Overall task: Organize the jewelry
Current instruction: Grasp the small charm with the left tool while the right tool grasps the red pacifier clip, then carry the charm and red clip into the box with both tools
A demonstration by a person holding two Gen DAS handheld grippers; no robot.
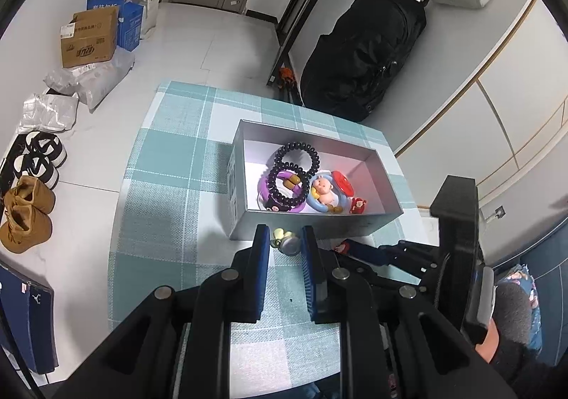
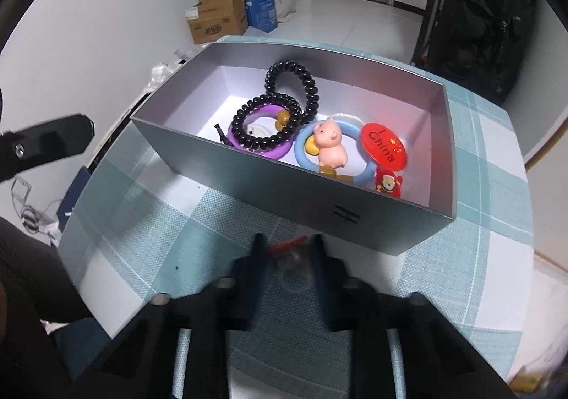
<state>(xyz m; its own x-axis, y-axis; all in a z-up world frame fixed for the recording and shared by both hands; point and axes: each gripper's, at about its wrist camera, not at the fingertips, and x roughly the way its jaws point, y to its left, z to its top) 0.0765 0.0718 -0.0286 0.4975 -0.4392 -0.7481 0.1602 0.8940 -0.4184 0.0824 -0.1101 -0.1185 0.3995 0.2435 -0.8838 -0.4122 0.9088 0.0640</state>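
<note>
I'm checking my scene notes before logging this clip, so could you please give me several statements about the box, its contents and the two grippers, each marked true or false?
1. The grey box stands open on the checked tablecloth. True.
2. The red China badge lies on the cloth outside the box. False: it lies inside the box, beside the blue ring.
3. A pink pig figure sits on the blue ring in the box. True.
4. The left gripper is clamped shut on a black bead bracelet. False: its jaws are apart, with a small round trinket on the cloth between the tips; the black bead bracelet is in the box.
5. The box is empty. False: it holds several items.
</note>
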